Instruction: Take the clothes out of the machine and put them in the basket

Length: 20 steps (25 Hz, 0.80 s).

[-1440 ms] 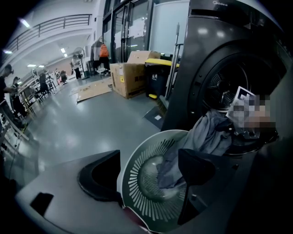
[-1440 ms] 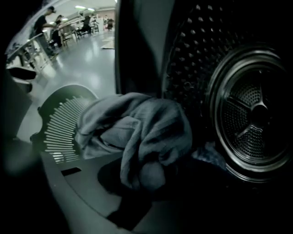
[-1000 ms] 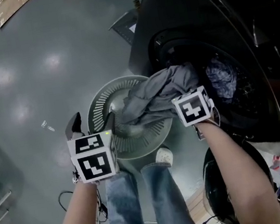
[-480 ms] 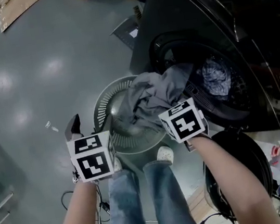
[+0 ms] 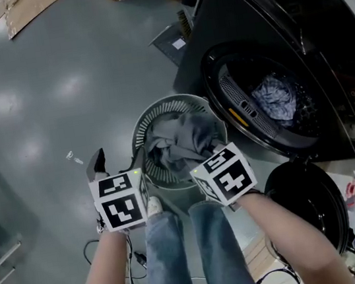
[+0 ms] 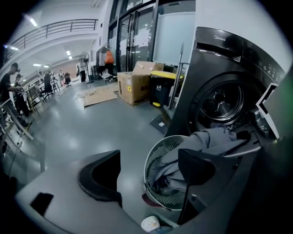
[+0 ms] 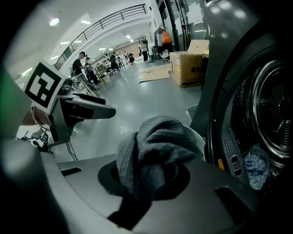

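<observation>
A grey garment (image 5: 181, 141) lies bunched in the round slatted basket (image 5: 140, 125) on the floor. My right gripper (image 5: 211, 152) is shut on it just above the basket's near rim. In the right gripper view the cloth (image 7: 151, 146) bulges out between the shut jaws of that gripper (image 7: 146, 180). My left gripper (image 5: 117, 164) hangs open and empty beside the basket's left side. It frames the basket (image 6: 155, 157) and the grey garment (image 6: 208, 139) in the left gripper view. A blue patterned cloth (image 5: 276, 99) remains inside the dark washing machine's (image 5: 258, 18) open drum.
The machine's round door (image 5: 303, 195) stands open at lower right. The person's jeans-clad legs (image 5: 181, 251) and a white shoe (image 5: 153, 205) are right behind the basket. Cardboard boxes (image 6: 135, 84) and a yellow-lidded bin (image 6: 162, 87) stand farther off; cables (image 5: 94, 251) lie at lower left.
My right gripper has drawn the grey garment out of the machine's opening, leftwards, and over the basket, where it now sits bunched. My left gripper has shifted slightly.
</observation>
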Each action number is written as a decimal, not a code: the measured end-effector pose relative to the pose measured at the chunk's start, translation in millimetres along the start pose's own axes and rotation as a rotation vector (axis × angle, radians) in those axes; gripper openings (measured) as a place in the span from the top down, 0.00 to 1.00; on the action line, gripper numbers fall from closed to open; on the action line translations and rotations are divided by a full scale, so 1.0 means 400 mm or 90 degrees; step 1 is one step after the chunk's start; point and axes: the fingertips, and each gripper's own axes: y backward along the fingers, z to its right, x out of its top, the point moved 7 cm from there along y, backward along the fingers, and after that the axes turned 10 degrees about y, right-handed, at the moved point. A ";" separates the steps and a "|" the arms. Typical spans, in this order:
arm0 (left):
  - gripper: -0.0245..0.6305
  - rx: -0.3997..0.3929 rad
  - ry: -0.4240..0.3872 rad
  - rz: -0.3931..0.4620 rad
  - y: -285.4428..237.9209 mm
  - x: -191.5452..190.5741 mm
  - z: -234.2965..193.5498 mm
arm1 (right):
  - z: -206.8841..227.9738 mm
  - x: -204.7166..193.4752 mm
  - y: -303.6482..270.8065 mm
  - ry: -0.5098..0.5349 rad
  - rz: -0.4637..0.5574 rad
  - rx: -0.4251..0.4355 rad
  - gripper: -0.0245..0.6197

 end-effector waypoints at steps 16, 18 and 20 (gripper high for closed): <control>0.36 -0.005 -0.001 -0.011 -0.036 -0.004 -0.050 | 0.056 -0.029 -0.105 -0.159 0.005 -0.025 0.21; 0.36 -0.009 -0.003 -0.017 -0.042 -0.010 -0.048 | 0.068 -0.041 -0.112 -0.181 0.004 -0.027 0.21; 0.36 -0.012 -0.005 -0.024 -0.050 -0.017 -0.046 | 0.080 -0.056 -0.119 -0.187 0.000 -0.030 0.21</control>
